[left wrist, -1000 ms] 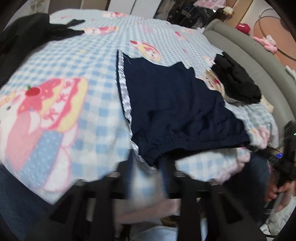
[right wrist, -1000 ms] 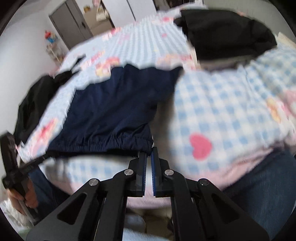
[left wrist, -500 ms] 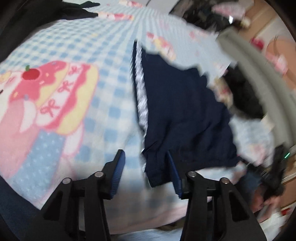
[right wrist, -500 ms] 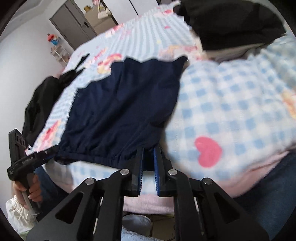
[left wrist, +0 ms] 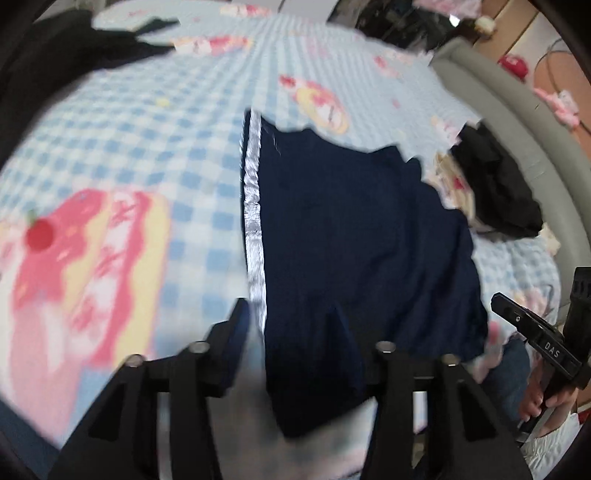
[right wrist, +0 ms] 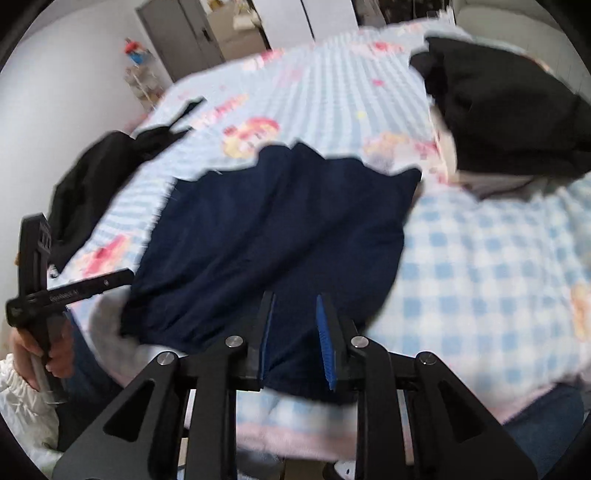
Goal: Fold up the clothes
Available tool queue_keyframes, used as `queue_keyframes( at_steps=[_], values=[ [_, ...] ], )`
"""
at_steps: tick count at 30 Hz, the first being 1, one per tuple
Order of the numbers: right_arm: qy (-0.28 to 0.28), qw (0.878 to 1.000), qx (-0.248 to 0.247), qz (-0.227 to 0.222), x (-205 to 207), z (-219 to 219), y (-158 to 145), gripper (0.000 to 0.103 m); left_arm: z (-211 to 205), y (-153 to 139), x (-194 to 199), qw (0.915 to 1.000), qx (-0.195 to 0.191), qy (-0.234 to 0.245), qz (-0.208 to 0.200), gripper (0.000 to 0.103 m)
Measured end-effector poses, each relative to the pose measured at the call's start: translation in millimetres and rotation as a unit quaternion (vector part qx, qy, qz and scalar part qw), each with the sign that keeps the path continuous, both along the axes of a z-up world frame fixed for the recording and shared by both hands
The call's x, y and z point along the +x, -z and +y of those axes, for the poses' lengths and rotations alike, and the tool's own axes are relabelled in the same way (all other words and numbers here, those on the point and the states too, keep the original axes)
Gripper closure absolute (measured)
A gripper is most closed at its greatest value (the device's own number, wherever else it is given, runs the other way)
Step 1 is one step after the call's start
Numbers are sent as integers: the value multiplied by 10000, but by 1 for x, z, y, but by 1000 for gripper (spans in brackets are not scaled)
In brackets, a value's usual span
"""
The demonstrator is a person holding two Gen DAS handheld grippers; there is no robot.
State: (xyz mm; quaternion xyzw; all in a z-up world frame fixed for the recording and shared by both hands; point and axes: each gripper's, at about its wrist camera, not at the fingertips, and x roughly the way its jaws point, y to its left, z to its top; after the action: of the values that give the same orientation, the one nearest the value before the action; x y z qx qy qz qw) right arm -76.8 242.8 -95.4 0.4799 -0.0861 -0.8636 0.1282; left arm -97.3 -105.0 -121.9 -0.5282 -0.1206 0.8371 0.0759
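Observation:
Navy shorts (left wrist: pixel 354 236) with a silver side stripe (left wrist: pixel 253 206) lie flat on the blue checked bedspread (left wrist: pixel 147 125). My left gripper (left wrist: pixel 291 332) is open, its fingers standing either side of the near left corner at the waistband. In the right wrist view the same shorts (right wrist: pixel 266 229) spread ahead, and my right gripper (right wrist: pixel 293 328) is open over the near waistband, with navy cloth showing between its blue pads. The right gripper (left wrist: pixel 535 343) also shows at the right edge of the left wrist view, and the left gripper (right wrist: pixel 70 291) shows held in a hand at the left.
A black garment (left wrist: pixel 498 188) lies to the right of the shorts by the grey padded bed edge (left wrist: pixel 517 103). Another black garment (right wrist: pixel 96 184) lies at the far left of the bed. Grey wardrobe doors (right wrist: pixel 192 33) stand beyond the bed.
My right gripper went from shut at the waistband to open. The left gripper stays open and has shifted further over the left corner of the shorts. The shorts lie where they were.

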Motion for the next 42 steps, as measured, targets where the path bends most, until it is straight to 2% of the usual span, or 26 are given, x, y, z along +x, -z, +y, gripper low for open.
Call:
queue_keyframes(
  at_steps=[1,3,4,7,10,11,12,13,17,20,23,24,25,26,30,34,36,38,40,41,42],
  values=[
    [-27,9999,-88,-59,-3,-3,4,81,2,6,-9,9999,-111,19,-100,48],
    [-177,9997,-90,-119,-6,-11,10,81,4,15,-23,9990,-367,17,-247,66],
    [-257,9996,10,-147,-8,-15,12,81,1,14,-22,9983,-517,-86,-235,67],
    [-128,9990,421,-128,-8,-11,15,81,-13,3,-17,9958,-754,-461,-226,68],
    [160,9966,789,165,-5,7,6,81,-25,-16,-13,9964,-616,-563,-124,67],
    [153,9963,819,202,-6,10,3,81,-28,-22,-14,9967,-588,-549,-66,63],
    [102,9966,794,214,-10,11,0,81,-30,-28,-18,9972,-583,-475,25,55],
    [34,9970,743,224,-16,13,-4,81,-31,-33,-24,9975,-564,-398,121,53],
    [-33,9985,526,133,-54,15,-8,80,-36,-35,-70,9978,-409,-308,420,53],
    [-293,9992,270,21,-85,0,-9,80,-33,-20,-116,9985,-384,-241,308,53],
    [-556,9982,218,21,-109,-21,-9,80,-32,-6,-134,9994,-223,-36,254,53],
    [-611,9977,280,-3,-117,-30,-7,80,-31,-1,-140,9993,-304,-35,234,66],
    [-610,9976,319,-58,-125,-37,-3,80,-30,2,-143,9990,-393,-36,232,84],
    [-601,9977,302,-107,-129,-41,0,80,-27,4,-142,9985,-491,-40,253,92],
    [-666,9974,140,-222,-150,-54,13,80,-33,-5,-132,9962,-666,-185,530,98],
    [-759,9968,69,-237,-169,-66,23,80,-63,-14,-128,9935,-643,-687,645,98],
    [-708,9969,80,-320,-176,-71,28,80,-73,-10,-132,9933,-657,-764,566,97],
    [-641,9973,78,-354,-181,-71,33,80,-83,-3,-132,9944,-438,-852,441,93],
    [-573,9974,96,-417,-184,-67,40,77,-93,0,-129,9937,-122,-1003,476,78],
    [-554,9973,87,-471,-185,-65,43,75,-96,4,-130,9937,-117,-1039,414,65],
    [-583,9969,27,-536,-186,-63,47,72,-97,11,-132,9938,-233,-1053,268,63]
  ],
)
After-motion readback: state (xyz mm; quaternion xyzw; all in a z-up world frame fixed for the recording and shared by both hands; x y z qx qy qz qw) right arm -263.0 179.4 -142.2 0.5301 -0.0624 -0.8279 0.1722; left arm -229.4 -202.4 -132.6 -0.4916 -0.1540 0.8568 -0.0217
